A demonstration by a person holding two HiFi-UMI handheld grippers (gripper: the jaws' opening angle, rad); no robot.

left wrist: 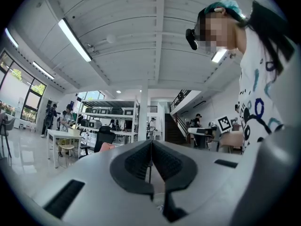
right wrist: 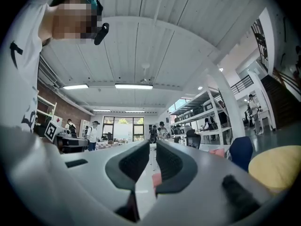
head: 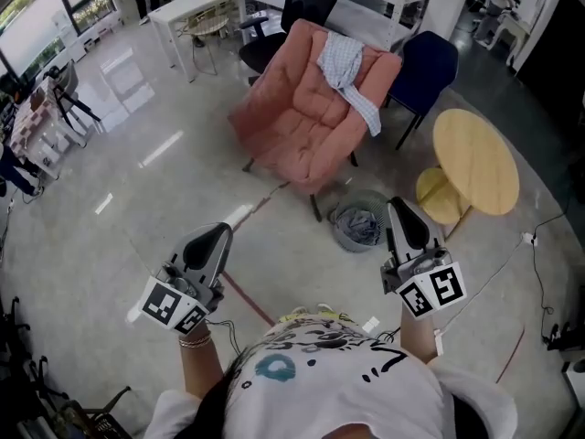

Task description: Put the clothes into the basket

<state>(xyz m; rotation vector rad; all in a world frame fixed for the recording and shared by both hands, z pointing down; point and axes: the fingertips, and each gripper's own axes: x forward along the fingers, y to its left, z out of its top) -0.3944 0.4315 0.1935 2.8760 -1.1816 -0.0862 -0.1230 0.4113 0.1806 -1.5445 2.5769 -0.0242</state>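
A: Claw state?
B: Left claw (head: 222, 234) is closed tight, pads meeting, nothing between them. Right claw (head: 396, 207) stands a narrow gap apart, also empty. Both are held out in front of the person.
A: Clothes?
B: A checked garment (head: 350, 79) is draped over the back of the pink armchair (head: 292, 117). It's well apart from both claws, out beyond their tips and more on the right claw's side.
A: Basket?
B: The basket (head: 335, 220) is on the floor by the armchair's front leg. In the head view it sits between the two claws, just beside the right claw's tip. Grey clothes (head: 361, 227) already lie in it.
A: Surroundings?
B: Round yellow table (head: 475, 158) right of the basket, blue chair (head: 428, 62) beside the armchair.
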